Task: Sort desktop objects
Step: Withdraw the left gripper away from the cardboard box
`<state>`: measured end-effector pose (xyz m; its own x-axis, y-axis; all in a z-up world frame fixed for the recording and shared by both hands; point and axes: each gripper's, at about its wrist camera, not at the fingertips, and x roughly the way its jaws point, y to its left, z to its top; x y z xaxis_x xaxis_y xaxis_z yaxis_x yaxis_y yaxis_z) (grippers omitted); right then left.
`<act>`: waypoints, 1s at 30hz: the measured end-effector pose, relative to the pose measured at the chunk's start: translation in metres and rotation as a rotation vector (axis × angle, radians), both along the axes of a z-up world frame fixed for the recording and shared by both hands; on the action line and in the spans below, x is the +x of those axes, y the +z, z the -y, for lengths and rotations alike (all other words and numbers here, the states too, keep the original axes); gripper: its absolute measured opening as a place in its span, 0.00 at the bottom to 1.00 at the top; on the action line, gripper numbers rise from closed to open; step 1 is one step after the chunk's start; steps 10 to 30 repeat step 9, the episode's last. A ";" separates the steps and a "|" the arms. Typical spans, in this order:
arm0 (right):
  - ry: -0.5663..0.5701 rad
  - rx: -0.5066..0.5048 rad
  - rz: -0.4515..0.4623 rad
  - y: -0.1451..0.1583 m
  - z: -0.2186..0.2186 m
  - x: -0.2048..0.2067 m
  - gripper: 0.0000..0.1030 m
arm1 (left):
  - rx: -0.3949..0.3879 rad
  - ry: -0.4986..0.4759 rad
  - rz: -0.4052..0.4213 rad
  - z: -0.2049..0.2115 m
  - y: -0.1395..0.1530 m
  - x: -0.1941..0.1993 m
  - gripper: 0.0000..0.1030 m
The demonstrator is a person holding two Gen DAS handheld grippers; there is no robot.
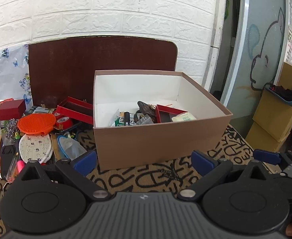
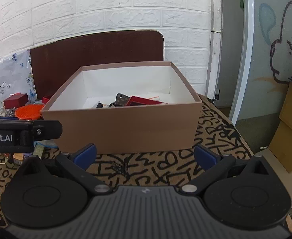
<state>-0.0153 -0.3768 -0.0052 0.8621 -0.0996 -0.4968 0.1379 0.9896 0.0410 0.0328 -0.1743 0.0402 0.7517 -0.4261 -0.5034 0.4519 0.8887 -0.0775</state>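
One brown cardboard box (image 1: 161, 137) – two red boxes (image 1: 10, 109) beside it – one orange brush (image 1: 36, 123).

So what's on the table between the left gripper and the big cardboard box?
Nothing: in the left wrist view only bare lettered tablecloth lies between the open left gripper and the box. The clutter sits off to the left.

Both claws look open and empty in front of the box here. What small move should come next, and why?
Probably swing the left claw leftward toward the orange brush, which lies on top of the unsorted pile beside the box. Both it and the right claw are open and hold nothing, the box already contains several items, and the pile sits on the left claw's side.
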 end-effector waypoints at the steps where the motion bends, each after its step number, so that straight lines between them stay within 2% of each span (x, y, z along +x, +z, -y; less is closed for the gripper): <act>1: -0.002 0.001 -0.004 -0.001 -0.002 -0.002 0.98 | -0.002 -0.010 0.006 -0.001 -0.001 -0.003 1.00; 9: 0.000 0.012 -0.017 -0.004 -0.011 -0.011 0.98 | -0.006 -0.030 0.044 -0.005 0.003 -0.022 1.00; 30: 0.000 0.012 -0.017 -0.004 -0.011 -0.011 0.98 | -0.006 -0.030 0.044 -0.005 0.003 -0.022 1.00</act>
